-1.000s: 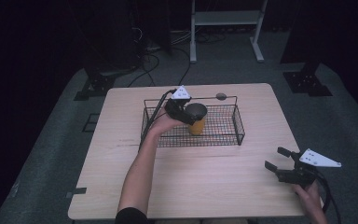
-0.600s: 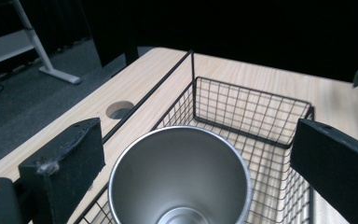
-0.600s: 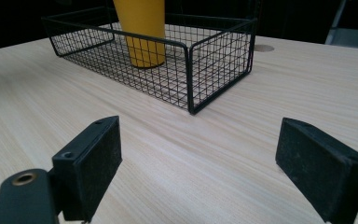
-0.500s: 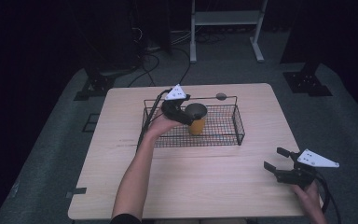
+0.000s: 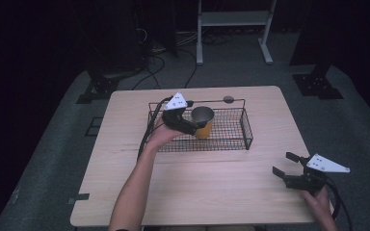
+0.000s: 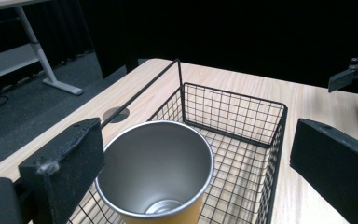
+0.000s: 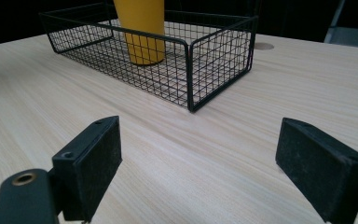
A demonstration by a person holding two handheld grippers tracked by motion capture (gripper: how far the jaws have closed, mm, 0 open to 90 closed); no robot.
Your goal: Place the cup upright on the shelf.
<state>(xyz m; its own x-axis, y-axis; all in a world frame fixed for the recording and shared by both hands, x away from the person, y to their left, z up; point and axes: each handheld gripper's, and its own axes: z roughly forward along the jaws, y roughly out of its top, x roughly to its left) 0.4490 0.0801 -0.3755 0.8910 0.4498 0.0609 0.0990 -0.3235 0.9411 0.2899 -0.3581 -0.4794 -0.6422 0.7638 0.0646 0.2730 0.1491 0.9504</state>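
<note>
Dark drapes and a pale wooden tabletop frame a cup-in-basket moment. Spread wide, the jaws of the left gripper bracket a yellow cup with a steel lining; one pad sits just beside the rim, the other well clear of it, so nothing is pinched. The cup stands upright on the floor of a black wire basket, between those jaws and slightly toward the nearer pad.

Whether the step is a release or a fresh grasp cannot be read from one instant. A clean release would call for drawing the jaws straight back and up, wide enough that neither pad clips the rim and tips the cup. A grasp would call for centring the cup between the pads before closing, low enough on the wall to avoid crushing the lip.

From above, the left gripper hangs over the basket's left half, with the cup just beyond its jaws. The right gripper waits near the tabletop's corner, well away from the basket, its jaws likewise spread on nothing.

Looking along the right gripper's jaws, the cup's yellow base is seen seated flat on the mesh, a fact the left gripper view cannot confirm; that view instead shows the cup's hollow interior.
</note>
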